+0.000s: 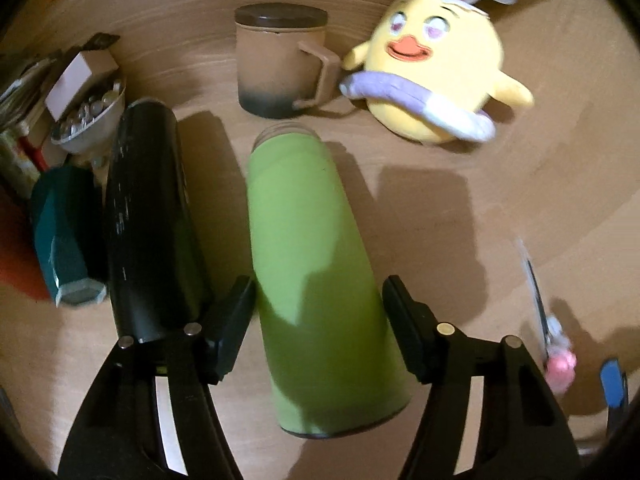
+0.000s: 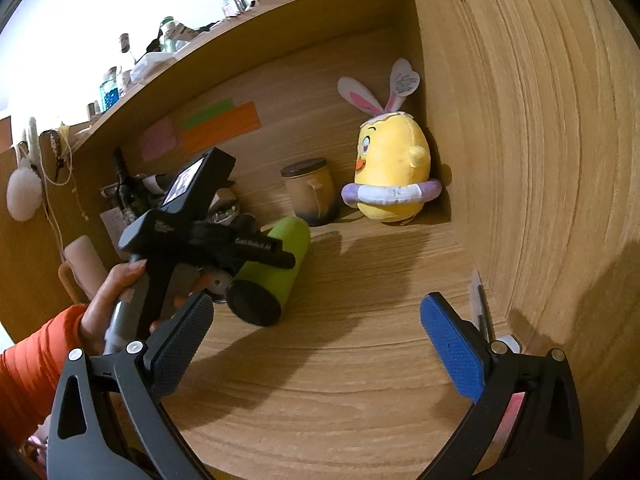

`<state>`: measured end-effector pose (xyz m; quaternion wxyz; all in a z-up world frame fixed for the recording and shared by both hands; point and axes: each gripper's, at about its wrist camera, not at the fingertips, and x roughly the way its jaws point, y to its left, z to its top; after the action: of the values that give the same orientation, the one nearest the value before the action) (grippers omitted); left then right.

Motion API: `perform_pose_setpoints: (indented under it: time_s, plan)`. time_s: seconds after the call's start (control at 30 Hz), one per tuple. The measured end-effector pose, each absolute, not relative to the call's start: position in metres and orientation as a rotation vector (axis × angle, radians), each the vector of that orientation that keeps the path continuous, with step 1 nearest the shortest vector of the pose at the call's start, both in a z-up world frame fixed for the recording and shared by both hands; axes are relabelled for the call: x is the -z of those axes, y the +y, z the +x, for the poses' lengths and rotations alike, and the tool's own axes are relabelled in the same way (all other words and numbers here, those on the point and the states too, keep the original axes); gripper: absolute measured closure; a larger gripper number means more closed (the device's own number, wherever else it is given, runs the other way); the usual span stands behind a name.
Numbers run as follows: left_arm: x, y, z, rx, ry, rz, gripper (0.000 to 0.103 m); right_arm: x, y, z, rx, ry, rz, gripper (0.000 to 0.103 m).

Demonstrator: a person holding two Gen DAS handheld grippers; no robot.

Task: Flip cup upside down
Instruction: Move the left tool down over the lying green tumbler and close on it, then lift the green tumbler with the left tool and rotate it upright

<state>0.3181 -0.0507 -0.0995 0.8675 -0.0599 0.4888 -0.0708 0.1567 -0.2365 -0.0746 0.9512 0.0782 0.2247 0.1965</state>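
Observation:
A tall lime-green cup stands between the fingers of my left gripper. Its clear rim points down toward the wooden desk and its dark base faces the camera. The jaws are open with small gaps on both sides of the cup. In the right wrist view the green cup appears tilted with its black base toward me, and the left gripper is over it. My right gripper is open and empty, low over the desk in front of the cup.
A tall black bottle stands just left of the cup. A brown lidded mug and a yellow chick plush sit behind. A teal object and a bowl of small items crowd the left. Scissors lie right.

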Motion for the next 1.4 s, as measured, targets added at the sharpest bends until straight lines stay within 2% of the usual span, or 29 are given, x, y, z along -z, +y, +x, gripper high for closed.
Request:
perform_pose_setpoints:
  time_s: [0.43, 0.7, 0.77, 0.97, 1.23, 1.4]
  plan:
    - [0.096, -0.045, 0.206, 0.200, 1.001, -0.136, 0.040, 0.068, -0.212, 0.108, -0.442, 0.424, 0.063, 0.000]
    - [0.096, -0.037, 0.172, 0.218, 1.007, -0.200, 0.041, 0.072, -0.188, 0.073, -0.484, 0.395, 0.000, 0.000]
    - [0.084, -0.032, 0.162, 0.237, 0.961, -0.203, 0.046, 0.075, -0.184, 0.070, -0.496, 0.403, 0.003, 0.000]
    - [0.050, -0.008, 0.133, 0.192, 0.786, -0.157, 0.046, 0.093, -0.153, 0.080, -0.550, 0.478, -0.004, 0.000]
    - [0.062, 0.040, 0.109, 0.043, 0.711, -0.127, 0.046, 0.132, -0.108, 0.110, -0.519, 0.564, 0.016, 0.000]
    - [0.070, 0.044, 0.099, 0.018, 0.674, -0.081, 0.046, 0.155, -0.101, 0.121, -0.471, 0.611, 0.014, 0.000]
